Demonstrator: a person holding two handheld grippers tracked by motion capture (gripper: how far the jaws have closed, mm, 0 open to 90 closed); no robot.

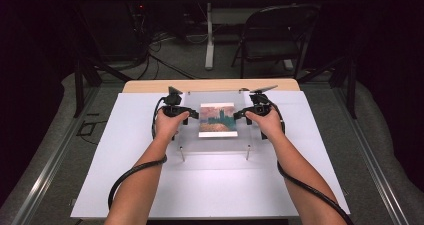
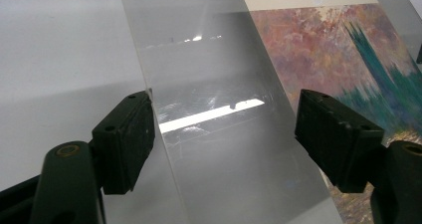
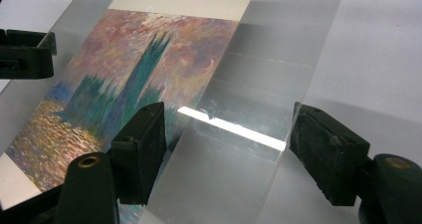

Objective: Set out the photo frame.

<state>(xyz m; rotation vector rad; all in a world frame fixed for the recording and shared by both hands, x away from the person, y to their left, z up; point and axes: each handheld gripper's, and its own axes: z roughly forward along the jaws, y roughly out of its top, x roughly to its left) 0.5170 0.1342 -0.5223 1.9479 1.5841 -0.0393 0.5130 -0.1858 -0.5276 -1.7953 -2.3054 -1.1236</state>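
My left gripper (image 1: 192, 114) stands spread at the left edge of the one clear acrylic sheet (image 1: 192, 135), its pads either side of that edge and, as far as I can tell, not pressing on it. The sheet lies flat over the single painted print (image 1: 218, 119) at the middle of the white board (image 1: 125, 175), long axis running left to right between my hands. My right gripper (image 1: 239, 114) is spread likewise at the opposite edge, so both hands are equally near: two grippers, one sheet, one print.
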